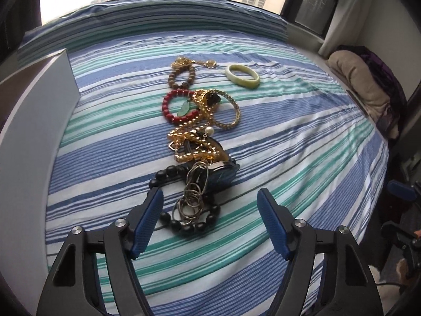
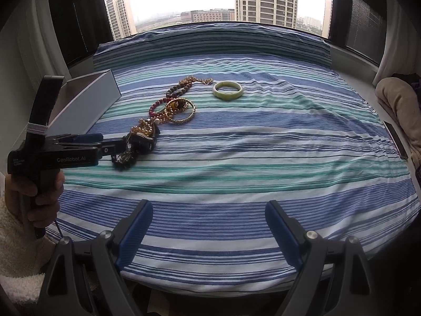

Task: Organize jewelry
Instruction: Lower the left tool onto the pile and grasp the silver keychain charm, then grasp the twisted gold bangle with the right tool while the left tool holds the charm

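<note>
A row of jewelry lies on a striped bedspread [image 1: 289,142]. Nearest is a black bead bracelet [image 1: 194,223] tangled with thin metal rings [image 1: 192,197], then an amber and gold heap [image 1: 194,144], a red bead bracelet [image 1: 176,105], a gold bangle [image 1: 229,110], a brown bead bracelet [image 1: 181,76] and a pale green jade bangle [image 1: 242,76]. My left gripper [image 1: 210,197] is open, its jaws on either side of the black bracelet just above the bed; it also shows in the right wrist view [image 2: 115,144]. My right gripper [image 2: 209,209] is open and empty over the front of the bed, far from the jade bangle [image 2: 227,90].
An open grey box [image 1: 34,110] stands at the left of the jewelry; it also shows in the right wrist view [image 2: 86,105]. A striped pillow [image 2: 210,44] lies along the window. A beige blanket [image 2: 400,110] lies to the right, off the bed.
</note>
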The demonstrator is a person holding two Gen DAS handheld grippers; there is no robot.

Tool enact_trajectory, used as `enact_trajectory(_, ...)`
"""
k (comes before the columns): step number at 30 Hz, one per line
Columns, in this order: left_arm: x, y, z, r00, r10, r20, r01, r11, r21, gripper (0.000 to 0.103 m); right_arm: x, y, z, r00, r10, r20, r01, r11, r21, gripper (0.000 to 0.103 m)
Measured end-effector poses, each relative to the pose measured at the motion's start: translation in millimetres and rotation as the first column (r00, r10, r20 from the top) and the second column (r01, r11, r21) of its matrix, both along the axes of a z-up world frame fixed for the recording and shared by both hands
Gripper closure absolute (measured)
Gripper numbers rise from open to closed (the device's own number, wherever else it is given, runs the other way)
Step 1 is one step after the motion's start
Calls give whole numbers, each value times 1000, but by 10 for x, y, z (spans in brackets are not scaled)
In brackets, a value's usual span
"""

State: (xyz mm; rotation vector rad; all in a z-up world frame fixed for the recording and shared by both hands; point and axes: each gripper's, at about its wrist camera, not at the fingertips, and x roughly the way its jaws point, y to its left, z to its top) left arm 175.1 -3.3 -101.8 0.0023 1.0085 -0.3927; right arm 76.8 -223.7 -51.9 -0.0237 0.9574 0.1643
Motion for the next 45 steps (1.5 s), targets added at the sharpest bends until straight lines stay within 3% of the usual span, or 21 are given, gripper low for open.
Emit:
enact_trajectory(2, 70, -9, -83, 1000, -9, -16, 9, 1000, 21, 42, 16, -2, -17, 1000, 1, -6, -1, 1000, 1, 14)
enact_trajectory(6, 157, 8, -229, 999, -9, -40, 11, 999, 45, 48, 46, -23, -41, 1000, 0, -14, 0, 1000, 3, 14)
enact_trajectory(8, 181, 17, -289, 998, -19, -59, 22, 999, 46, 63, 62, -30, -47, 1000, -2, -17, 2, 1000, 5, 14)
enact_trajectory(11, 197, 20, -325, 997, -35, -64, 37, 999, 37, 65, 75, -33, -49, 1000, -2, -18, 2, 1000, 7, 14)
enact_trajectory(12, 196, 20, -322, 997, -40, -65, 42, 999, 34, 70, 75, -32, -49, 1000, -2, -18, 2, 1000, 8, 14)
enact_trajectory(13, 193, 21, -314, 996, -46, -72, 47, 999, 25, 82, 76, -30, -49, 1000, -2, -17, 2, 1000, 8, 14)
enact_trajectory(15, 183, 29, -268, 997, -34, -67, 37, 999, 32, 87, 73, -36, -43, 1000, -5, -16, 5, 1000, 7, 14)
enact_trajectory(19, 124, 45, -65, 998, -43, -35, 44, 999, 15, 88, 77, -47, -35, 1000, -10, -11, 10, 1000, 9, 14)
enact_trajectory(22, 62, 77, 177, 999, -48, 0, 48, 998, -27, 101, 66, -42, -22, 1000, -4, -7, 4, 1000, 11, 14)
enact_trajectory(28, -39, 220, 678, 997, -6, 71, 16, 990, -140, 102, 21, -72, 15, 1000, -10, 10, 10, 1000, 17, 14)
enact_trajectory(35, -248, 344, 1146, 987, 33, 156, 0, 978, -208, 102, -36, -98, 53, 1000, -20, 25, 19, 1000, 19, 14)
enact_trajectory(39, -419, 490, 1212, 983, 77, 167, -38, 973, -226, 102, -59, -99, 74, 999, -22, 33, 21, 1000, 18, 14)
enact_trajectory(45, -684, 749, 1080, 980, 151, 129, -122, 970, -209, 102, -56, -48, 71, 999, -10, 34, 10, 1000, 13, 14)
